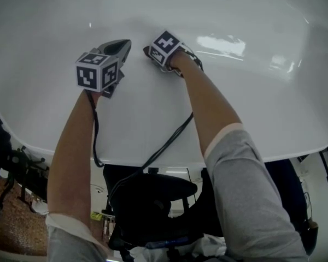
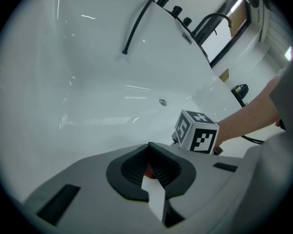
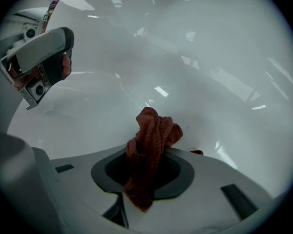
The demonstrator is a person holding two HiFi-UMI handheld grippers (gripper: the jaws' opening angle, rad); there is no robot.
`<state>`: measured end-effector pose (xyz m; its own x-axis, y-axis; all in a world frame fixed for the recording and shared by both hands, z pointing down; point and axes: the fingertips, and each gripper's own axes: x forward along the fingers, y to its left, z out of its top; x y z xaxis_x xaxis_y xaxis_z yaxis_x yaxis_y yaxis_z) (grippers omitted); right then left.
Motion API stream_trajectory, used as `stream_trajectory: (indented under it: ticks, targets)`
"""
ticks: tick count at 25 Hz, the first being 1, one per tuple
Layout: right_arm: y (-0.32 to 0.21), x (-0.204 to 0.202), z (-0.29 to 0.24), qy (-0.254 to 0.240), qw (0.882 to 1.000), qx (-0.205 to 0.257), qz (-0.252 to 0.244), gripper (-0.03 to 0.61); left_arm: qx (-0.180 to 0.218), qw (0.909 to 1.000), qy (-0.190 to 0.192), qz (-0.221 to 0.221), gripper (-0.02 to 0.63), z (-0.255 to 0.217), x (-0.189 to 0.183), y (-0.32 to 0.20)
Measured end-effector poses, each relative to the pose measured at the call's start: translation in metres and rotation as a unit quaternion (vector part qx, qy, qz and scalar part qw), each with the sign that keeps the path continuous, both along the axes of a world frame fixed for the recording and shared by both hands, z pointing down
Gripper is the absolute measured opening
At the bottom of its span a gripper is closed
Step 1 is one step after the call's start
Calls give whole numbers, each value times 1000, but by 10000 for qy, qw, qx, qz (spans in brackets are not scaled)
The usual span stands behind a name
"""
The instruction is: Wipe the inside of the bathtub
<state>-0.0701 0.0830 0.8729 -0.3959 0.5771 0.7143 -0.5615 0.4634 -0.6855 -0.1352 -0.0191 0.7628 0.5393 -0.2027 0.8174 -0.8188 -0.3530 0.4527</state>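
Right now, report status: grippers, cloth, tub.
Left gripper shut, inside the bathtub. Right gripper shut on red cloth, beside it. Nothing in the way.

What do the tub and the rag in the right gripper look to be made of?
The bathtub looks like glossy white acrylic or enamel, which one is unclear: its smooth curved walls carry sharp light reflections. The cloth is matte rust-red knit or woven fabric, with a visible looped texture and soft folds.

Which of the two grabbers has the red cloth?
The right gripper: it clamps the red cloth. The left gripper is shut, without cloth.
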Motion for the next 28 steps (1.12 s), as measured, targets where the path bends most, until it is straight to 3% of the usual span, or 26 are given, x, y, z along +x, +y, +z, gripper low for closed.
stream_trajectory:
  ticks: [2, 5, 11, 14, 17, 24, 28]
  targets:
    - [2, -7, -7, -127, 9998, -97, -111, 110, 21, 10000, -29, 16, 8, -5, -3, 1]
    - [3, 13, -10, -16, 9994, -360, 10, 112, 69, 9999, -39, 72, 8, -12, -2, 0]
    - [4, 88, -14, 964, 9945, -310, -275, 110, 111, 9999, 78, 80, 8, -29, 14, 4]
    - [9, 104, -23, 1295, 9912, -218, -185, 110, 165, 9997, 178, 88, 8, -45, 23, 9]
    - [9, 82, -37, 1114, 9935, -234, 58, 110, 246, 9994, 226, -47, 8, -57, 22, 7]
    - [16, -18, -87, -27, 9977, -602, 300, 110, 259, 9991, 127, -315, 8, -78, -1, 15]
    - [20, -14, -98, 53, 9986, -454, 252, 110, 263, 9989, 93, -374, 8, -93, -11, 17]
